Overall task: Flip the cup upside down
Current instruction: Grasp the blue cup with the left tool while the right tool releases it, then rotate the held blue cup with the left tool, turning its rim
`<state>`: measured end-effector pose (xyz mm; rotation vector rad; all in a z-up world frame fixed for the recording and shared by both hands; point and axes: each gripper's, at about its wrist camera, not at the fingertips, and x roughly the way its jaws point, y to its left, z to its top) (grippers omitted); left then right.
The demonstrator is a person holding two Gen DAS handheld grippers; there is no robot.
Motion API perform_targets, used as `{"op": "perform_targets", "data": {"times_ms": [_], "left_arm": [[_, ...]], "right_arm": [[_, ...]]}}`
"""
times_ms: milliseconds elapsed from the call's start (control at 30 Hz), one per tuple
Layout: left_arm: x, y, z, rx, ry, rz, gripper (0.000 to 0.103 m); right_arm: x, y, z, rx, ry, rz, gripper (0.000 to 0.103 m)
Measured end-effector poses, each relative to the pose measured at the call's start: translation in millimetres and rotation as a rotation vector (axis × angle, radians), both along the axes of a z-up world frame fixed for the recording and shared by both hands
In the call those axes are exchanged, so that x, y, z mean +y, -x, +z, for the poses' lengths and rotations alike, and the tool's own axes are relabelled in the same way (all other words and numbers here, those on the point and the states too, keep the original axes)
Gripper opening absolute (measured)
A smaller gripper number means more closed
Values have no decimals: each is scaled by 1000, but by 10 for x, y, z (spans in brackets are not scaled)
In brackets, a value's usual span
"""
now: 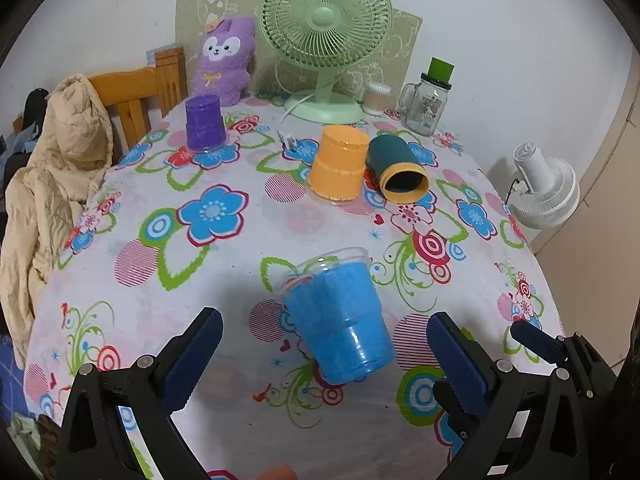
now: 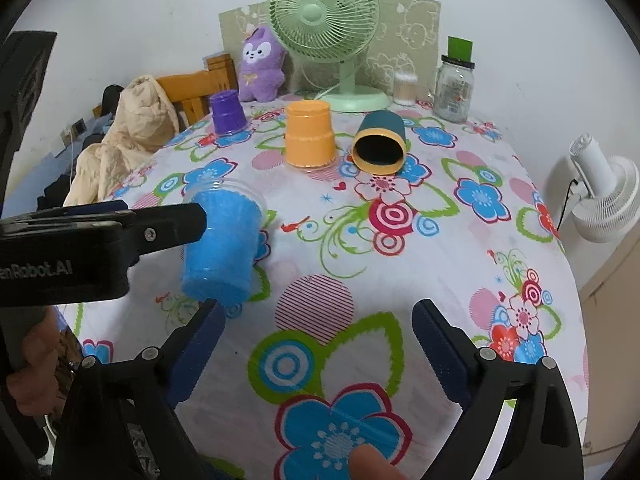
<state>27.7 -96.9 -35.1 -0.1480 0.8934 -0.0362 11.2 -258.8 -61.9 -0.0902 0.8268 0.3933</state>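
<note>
A blue cup [image 1: 338, 316] with a clear rim stands upright on the flowered tablecloth [image 1: 240, 260], between the wide-open fingers of my left gripper [image 1: 324, 356], untouched. In the right wrist view the blue cup [image 2: 222, 248] is at the left, with the left gripper's finger [image 2: 160, 226] beside it. My right gripper [image 2: 316, 348] is open and empty over the cloth [image 2: 360, 280], to the cup's right. An orange cup [image 1: 340, 164] and a purple cup [image 1: 205, 122] stand upside down farther back. A dark green cup [image 1: 396, 170] with a yellow rim lies on its side.
A green desk fan [image 1: 326, 36], a purple plush toy [image 1: 224, 60], a glass jar [image 1: 426, 104] with a green lid and a cotton-swab box [image 1: 376, 98] line the far edge. A chair with a beige jacket [image 1: 52, 152] stands left. A white fan [image 1: 544, 184] is at the right.
</note>
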Motion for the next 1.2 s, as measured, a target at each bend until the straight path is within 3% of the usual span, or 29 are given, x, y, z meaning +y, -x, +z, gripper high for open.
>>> {"op": "perform_targets", "data": {"times_ms": [600, 1200], "left_arm": [[-92, -120, -220, 63, 20, 21, 103], [-162, -267, -465, 126, -18, 27, 103]], "right_arm": [[-131, -22, -53, 19, -7, -17, 96], [-211, -99, -150, 53, -17, -29, 96]]}}
